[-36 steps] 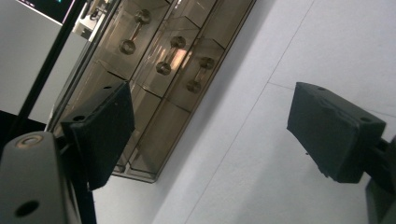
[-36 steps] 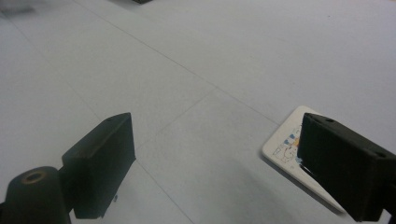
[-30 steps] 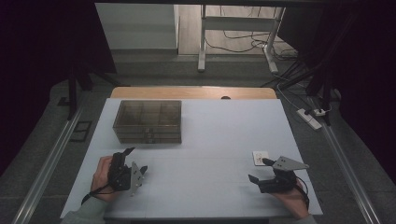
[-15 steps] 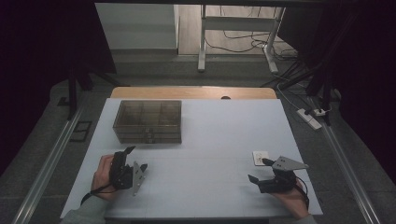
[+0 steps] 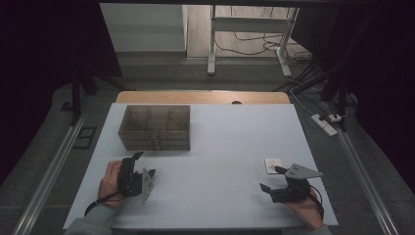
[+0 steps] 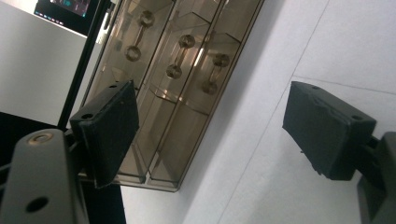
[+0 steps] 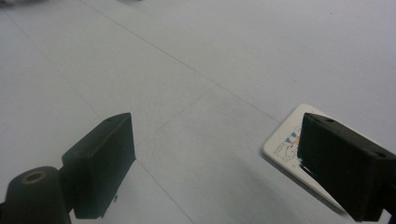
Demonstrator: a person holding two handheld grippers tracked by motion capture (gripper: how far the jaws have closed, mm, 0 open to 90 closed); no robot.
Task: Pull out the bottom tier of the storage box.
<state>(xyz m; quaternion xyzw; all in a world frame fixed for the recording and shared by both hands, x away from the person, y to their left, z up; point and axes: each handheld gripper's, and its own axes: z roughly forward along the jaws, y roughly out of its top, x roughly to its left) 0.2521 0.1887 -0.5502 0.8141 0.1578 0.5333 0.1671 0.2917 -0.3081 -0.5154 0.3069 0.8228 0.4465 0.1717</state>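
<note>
Both grippers released on the worktop (image 5: 220,147): my left gripper (image 5: 145,164) faces the drawer box (image 5: 155,127), my right gripper (image 5: 270,178) sits beside a small card (image 5: 272,165).

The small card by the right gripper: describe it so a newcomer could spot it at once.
Start from the white table and go to its near right part, where the right gripper hovers. Just beyond its jaws lies the small white card, flat, with faint blue and yellow print, unlike the brown see-through drawer box far left.

No words or numbers to read here; the small white card (image 7: 288,138) at near right carries blue printing, too blurred to read.
</note>
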